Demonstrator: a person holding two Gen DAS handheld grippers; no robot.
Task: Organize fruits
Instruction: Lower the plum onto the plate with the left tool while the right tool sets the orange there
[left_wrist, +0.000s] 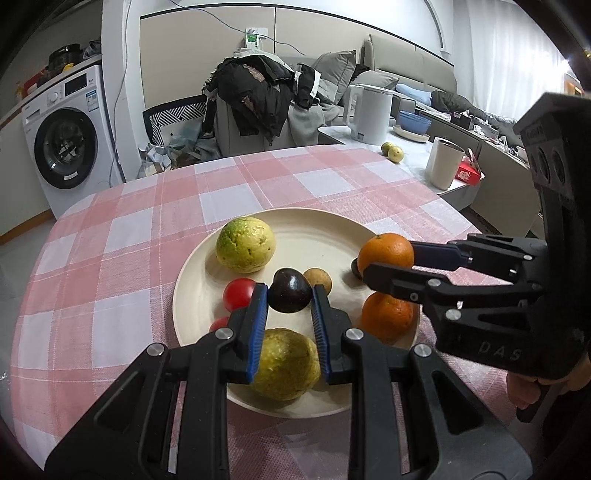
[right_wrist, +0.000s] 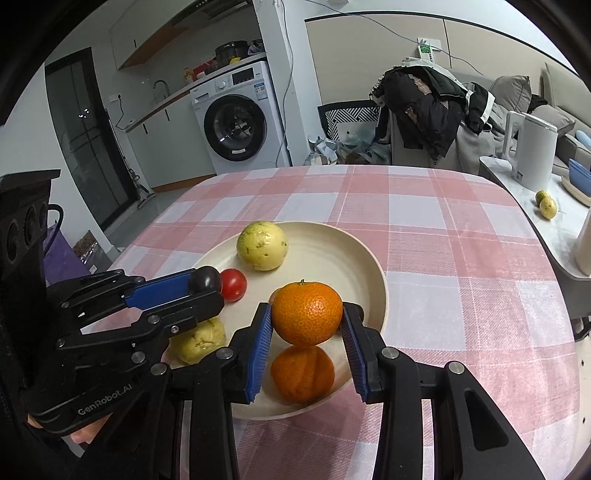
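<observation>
Woven cloth tablecloth (left_wrist: 122, 229) — glossy dark plum (left_wrist: 289, 295), pebbled orange (right_wrist: 307, 312).

Both grippers (left_wrist: 290, 295) (right_wrist: 307, 317) are built in black plastic, with blue ribbed pads (left_wrist: 258, 325) and silver screws. "GenRobot.AI" is printed on the left one's side.

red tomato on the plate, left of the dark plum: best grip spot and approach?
Grip the red tomato across its round middle, coming down from above on the plate's left side: it is small and smooth, and the left gripper crowds its right.

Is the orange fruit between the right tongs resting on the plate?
No, the right tongs hold the orange in the air above another orange lying on the plate.
</observation>
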